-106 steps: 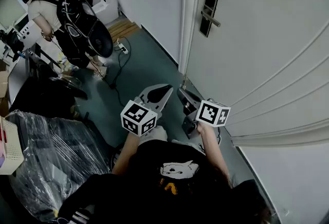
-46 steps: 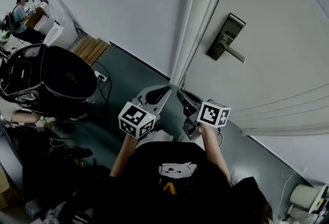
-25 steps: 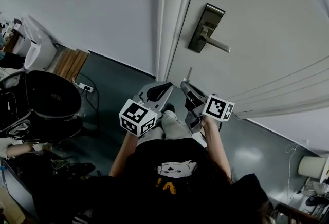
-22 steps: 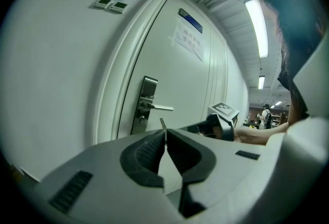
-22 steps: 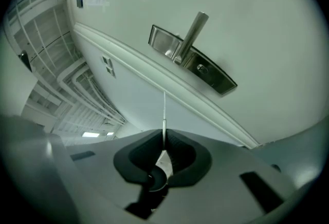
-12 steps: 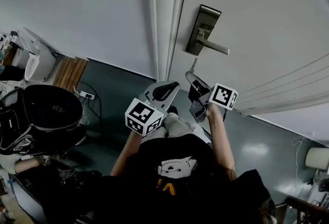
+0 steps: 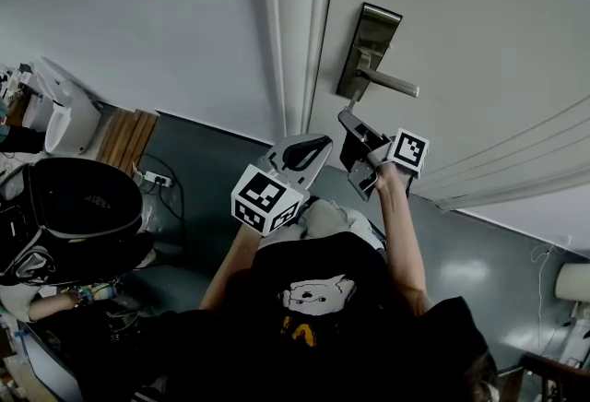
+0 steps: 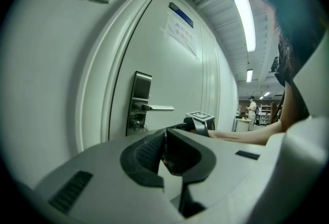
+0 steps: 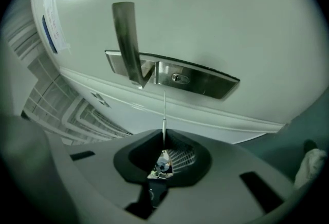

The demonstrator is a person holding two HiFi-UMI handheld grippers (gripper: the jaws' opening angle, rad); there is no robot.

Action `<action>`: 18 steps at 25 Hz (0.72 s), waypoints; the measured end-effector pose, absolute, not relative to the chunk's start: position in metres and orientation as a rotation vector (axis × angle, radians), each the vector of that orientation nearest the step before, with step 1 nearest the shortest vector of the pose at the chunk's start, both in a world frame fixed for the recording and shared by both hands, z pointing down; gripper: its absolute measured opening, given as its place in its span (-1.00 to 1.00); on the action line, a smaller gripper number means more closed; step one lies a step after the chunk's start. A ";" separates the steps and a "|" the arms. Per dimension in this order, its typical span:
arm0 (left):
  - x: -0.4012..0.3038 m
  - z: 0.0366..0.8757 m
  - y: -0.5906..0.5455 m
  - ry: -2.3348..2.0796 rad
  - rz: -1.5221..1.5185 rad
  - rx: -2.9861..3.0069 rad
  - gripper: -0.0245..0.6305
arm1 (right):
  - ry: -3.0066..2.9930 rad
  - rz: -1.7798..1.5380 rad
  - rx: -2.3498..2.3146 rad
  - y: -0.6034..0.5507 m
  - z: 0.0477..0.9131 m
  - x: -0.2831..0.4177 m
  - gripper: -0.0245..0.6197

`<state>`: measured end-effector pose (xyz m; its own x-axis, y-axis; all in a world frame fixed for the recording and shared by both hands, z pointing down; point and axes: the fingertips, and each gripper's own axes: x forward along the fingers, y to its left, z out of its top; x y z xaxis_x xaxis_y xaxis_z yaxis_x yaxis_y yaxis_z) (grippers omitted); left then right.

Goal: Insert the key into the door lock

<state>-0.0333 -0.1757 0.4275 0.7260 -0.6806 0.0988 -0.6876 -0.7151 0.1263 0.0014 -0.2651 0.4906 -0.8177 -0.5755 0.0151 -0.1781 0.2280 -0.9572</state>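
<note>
A: Right tool [image 9: 164, 135]?
B: Jaws clamped on the key [image 9: 164, 112], gripping it at the head. The thin blade sticks straight out past the tips, toward the door lock [image 9: 198, 80].

A: Key in?
B: Not in. The blade tip sits just short of the lock plate's edge, a little to one side of the round keyhole [image 9: 176, 78]. Touching the plate or barely apart: cannot tell.

A: Handle?
B: The lever handle [image 7: 392, 85] juts from the same plate, level in the left gripper view. The keyhole lies in the part below it.

A: Left tool [image 8: 164, 143]?
B: Jaws closed on each other, with nothing between them. It is held lower than the right tool, close beside it and well apart from the lock.

A: Setting?
B: A pale door [image 7: 479, 22] in a white frame [image 7: 295, 22], with grey floor [image 7: 212, 160] beneath.
</note>
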 end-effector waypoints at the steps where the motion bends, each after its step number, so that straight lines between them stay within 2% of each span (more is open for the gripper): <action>1: -0.033 0.428 -0.177 -1.104 0.072 2.778 -0.87 | 2.144 -1.627 -0.681 -0.269 0.491 0.001 -0.86; 18: -0.029 0.445 -0.204 -1.101 0.100 2.758 -0.87 | 2.005 -1.747 -0.496 -0.317 0.501 0.001 -0.86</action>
